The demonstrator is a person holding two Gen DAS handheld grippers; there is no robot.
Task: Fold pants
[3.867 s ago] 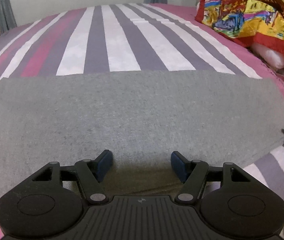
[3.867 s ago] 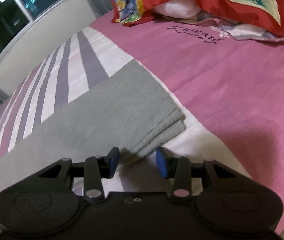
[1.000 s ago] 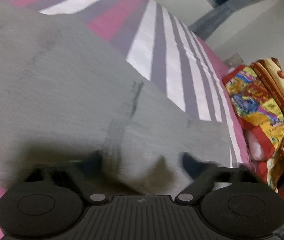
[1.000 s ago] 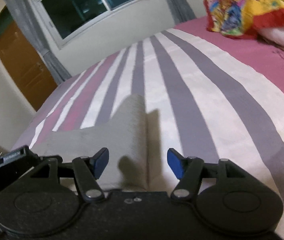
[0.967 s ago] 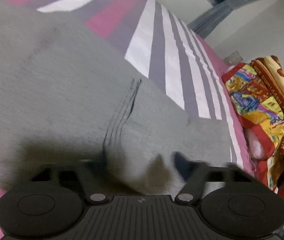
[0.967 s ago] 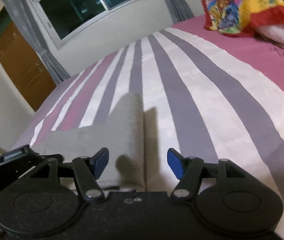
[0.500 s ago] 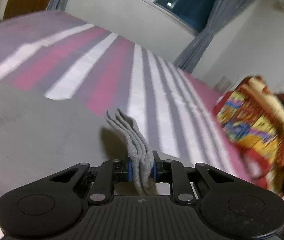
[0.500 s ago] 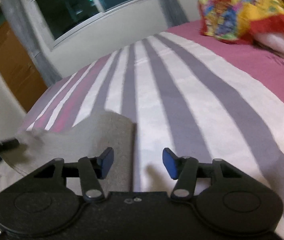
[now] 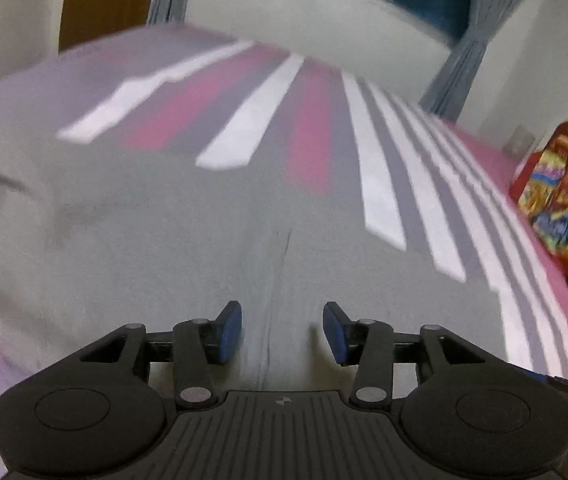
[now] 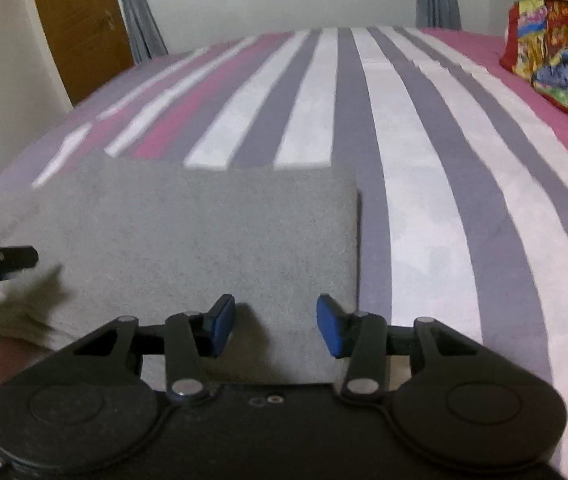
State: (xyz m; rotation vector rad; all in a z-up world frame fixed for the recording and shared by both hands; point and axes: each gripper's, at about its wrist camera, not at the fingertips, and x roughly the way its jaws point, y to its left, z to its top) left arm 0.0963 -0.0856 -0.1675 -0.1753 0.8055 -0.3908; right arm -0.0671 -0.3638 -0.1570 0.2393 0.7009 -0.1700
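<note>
The grey pants (image 10: 204, 232) lie folded flat on the striped bed (image 10: 423, 168), with a straight fold edge on the right. My right gripper (image 10: 275, 326) is open and empty just above the near right part of the pants. In the left wrist view the pants (image 9: 144, 232) fill the lower half, blurred, with a faint layered seam running up the middle. My left gripper (image 9: 282, 330) is open and empty over that seam. The tip of the left gripper shows at the left edge of the right wrist view (image 10: 0, 260).
A colourful red and yellow pillow (image 10: 555, 52) lies at the far right of the bed; it also shows in the left wrist view (image 9: 563, 196). A brown door (image 10: 80, 28), grey curtains (image 10: 140, 12) and a window wall stand behind the bed.
My left gripper has let go of the bunched pants edge and opened; the cloth now lies flat. My right gripper stayed open and now looks squarely over the folded pants.
</note>
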